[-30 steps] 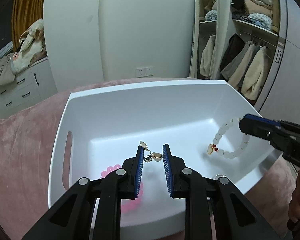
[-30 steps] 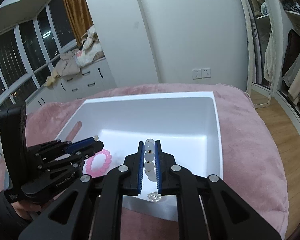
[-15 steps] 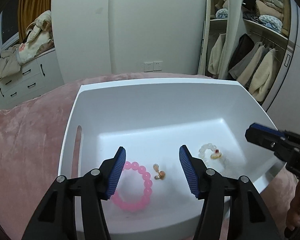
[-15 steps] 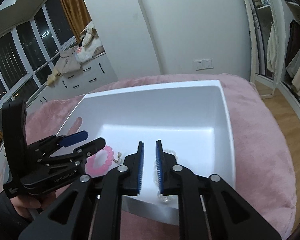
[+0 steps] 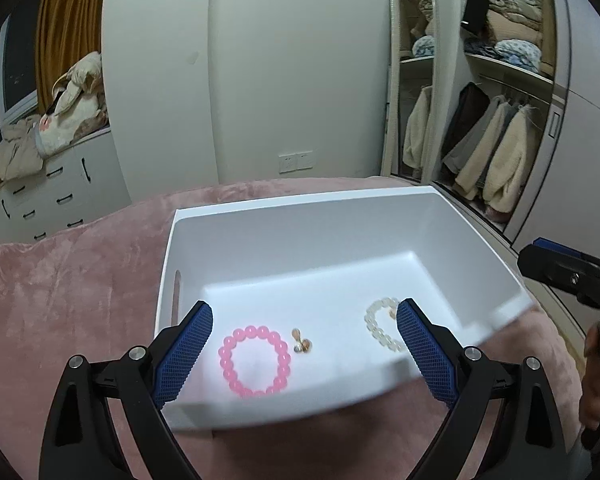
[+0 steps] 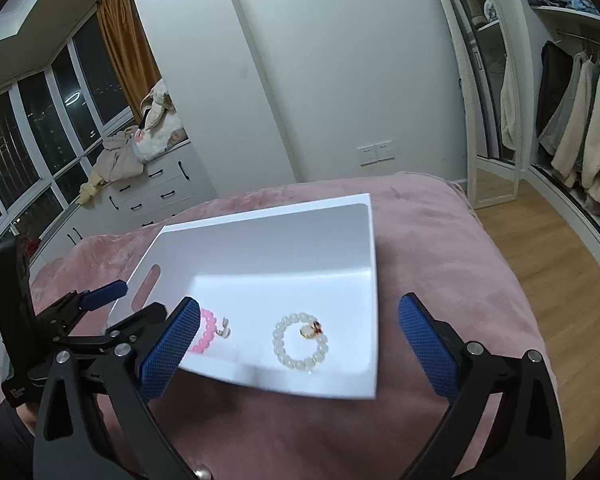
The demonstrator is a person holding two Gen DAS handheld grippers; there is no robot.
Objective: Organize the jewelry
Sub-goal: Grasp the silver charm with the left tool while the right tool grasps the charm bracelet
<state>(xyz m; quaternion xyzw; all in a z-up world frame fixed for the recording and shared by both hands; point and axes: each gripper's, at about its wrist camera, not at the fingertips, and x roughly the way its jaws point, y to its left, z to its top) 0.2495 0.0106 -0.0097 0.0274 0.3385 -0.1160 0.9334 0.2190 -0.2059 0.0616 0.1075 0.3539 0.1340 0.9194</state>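
A white bin sits on a pink plush bed. In it lie a pink bead bracelet, a small gold earring and a white bead bracelet with a gold charm. My left gripper is open and empty, held above the bin's near edge. My right gripper is open and empty, above the bin's near right corner. Each gripper shows in the other's view, the right and the left.
The pink bed cover surrounds the bin. White drawers with heaped clothes stand at the left, a mirror and an open wardrobe at the right. Wood floor lies right of the bed.
Both grippers opened and let go: the left released the earring, the right the white bracelet. Both pieces now lie in the bin. Both grippers have pulled back and up.
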